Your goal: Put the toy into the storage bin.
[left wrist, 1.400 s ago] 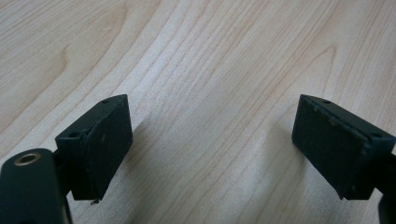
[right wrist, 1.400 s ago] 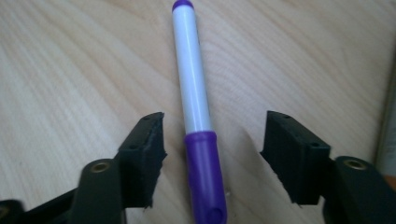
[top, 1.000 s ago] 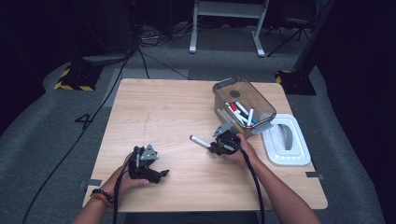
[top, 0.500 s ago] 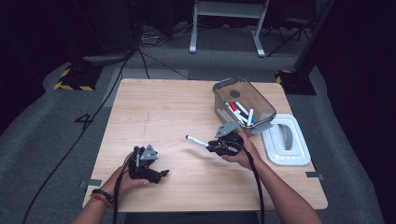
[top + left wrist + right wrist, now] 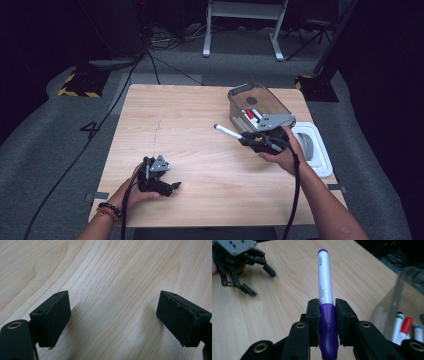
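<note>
Wooden table (image 5: 200, 125), right claw (image 5: 327, 310) clamping purple marker (image 5: 325, 290), left claw (image 5: 112, 315) open, empty.

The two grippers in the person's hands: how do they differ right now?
The right gripper is shut on a purple marker; the left gripper stands open with nothing between its pads. The right is held near the clear bin, the left low over the bare table. Both have black jaws.

Black two-jaw grippers, bare forearms

Left gripper (image 5: 172, 187) and right gripper (image 5: 243, 139) carry grey three-cornered plates, brass-ringed screws, black trailing cables; beaded bracelets (image 5: 106, 209) behind the left gripper.
</note>
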A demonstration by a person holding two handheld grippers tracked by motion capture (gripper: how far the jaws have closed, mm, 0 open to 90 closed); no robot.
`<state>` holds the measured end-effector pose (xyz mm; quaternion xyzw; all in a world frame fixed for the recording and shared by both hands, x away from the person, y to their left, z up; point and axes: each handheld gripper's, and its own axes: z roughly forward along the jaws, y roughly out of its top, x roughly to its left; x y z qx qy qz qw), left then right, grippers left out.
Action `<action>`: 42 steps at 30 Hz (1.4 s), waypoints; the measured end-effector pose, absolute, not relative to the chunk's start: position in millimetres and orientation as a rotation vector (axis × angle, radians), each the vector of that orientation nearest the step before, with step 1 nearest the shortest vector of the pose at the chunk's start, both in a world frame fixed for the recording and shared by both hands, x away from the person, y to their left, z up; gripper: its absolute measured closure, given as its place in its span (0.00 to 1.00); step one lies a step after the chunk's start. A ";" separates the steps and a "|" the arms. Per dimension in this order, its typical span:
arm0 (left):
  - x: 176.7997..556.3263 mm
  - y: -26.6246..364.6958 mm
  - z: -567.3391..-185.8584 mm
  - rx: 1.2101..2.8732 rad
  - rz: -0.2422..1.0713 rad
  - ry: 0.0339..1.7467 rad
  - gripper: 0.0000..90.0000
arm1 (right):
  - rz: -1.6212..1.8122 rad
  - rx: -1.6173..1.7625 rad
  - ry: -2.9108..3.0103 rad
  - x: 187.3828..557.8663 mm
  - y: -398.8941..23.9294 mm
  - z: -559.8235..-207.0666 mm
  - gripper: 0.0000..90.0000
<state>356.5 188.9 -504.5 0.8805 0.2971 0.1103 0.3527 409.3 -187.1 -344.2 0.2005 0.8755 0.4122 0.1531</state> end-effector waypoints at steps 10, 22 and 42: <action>356.6 188.9 -504.5 2.278 0.285 0.769 0.14 | 1.132 0.690 2.434 433.1 -214.8 -327.0 0.83; 356.7 188.9 -504.5 2.278 0.285 0.767 0.14 | 1.028 0.884 2.381 474.9 -237.6 -340.2 0.83; 356.8 189.0 -504.6 2.278 0.283 0.766 0.14 | 0.793 1.031 2.504 522.2 -208.6 -382.9 0.82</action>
